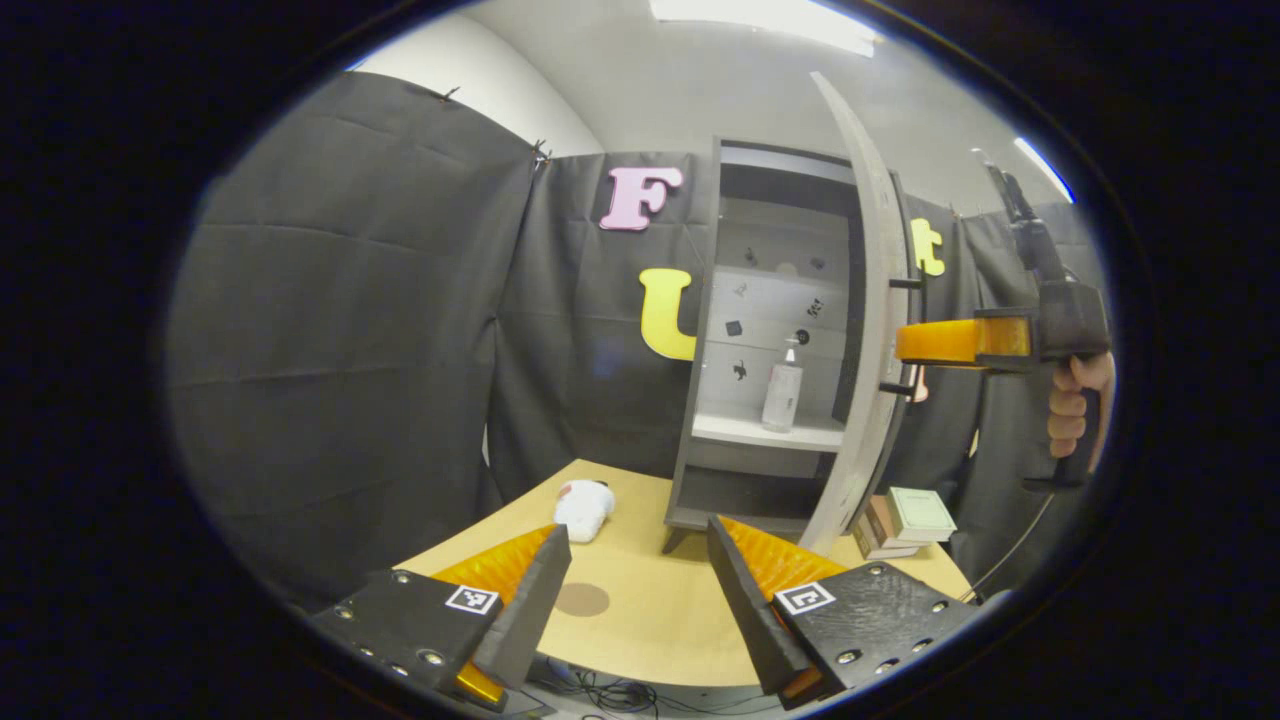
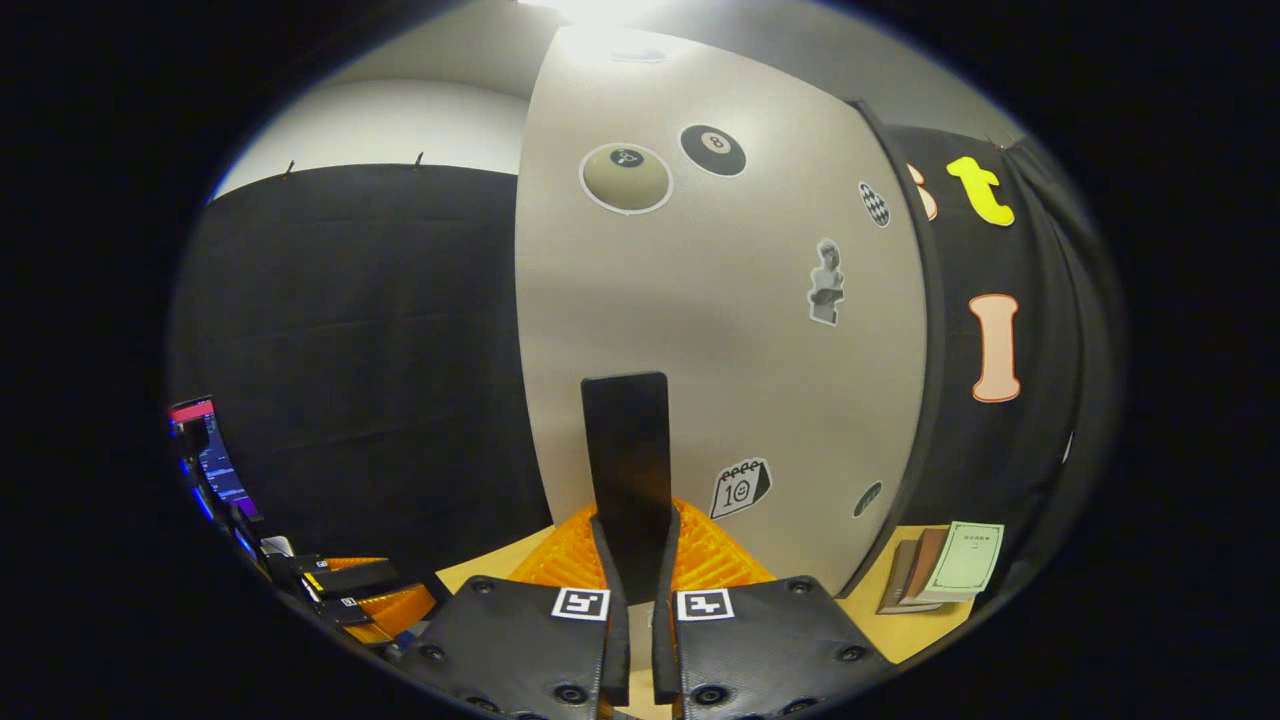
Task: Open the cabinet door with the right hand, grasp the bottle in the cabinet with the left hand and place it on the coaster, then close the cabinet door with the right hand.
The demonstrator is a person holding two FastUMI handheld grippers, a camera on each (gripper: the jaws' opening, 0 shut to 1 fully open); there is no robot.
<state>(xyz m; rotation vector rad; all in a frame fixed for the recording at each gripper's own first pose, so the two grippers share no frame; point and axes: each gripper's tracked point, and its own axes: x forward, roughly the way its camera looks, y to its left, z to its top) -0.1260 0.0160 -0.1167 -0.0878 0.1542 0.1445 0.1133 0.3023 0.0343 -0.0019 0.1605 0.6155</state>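
Right tongs (image 2: 632,600) clamped on black door handle (image 2: 627,460), low centre of right gripper view; left tongs (image 1: 635,590) spread wide, empty, at frame bottom.
Beyond: cabinet door (image 1: 870,330) swung open, bottle (image 1: 782,392) upright on cabinet shelf (image 1: 745,430) mid-frame; round coaster (image 1: 582,599) on tabletop (image 1: 650,640) between left fingers.

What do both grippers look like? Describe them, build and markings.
Left gripper and right gripper: dark textured plates with screws, wedge-shaped fingers, a square black-and-white marker on each plate. The right one has a dark pistol grip and a trailing dark cable.
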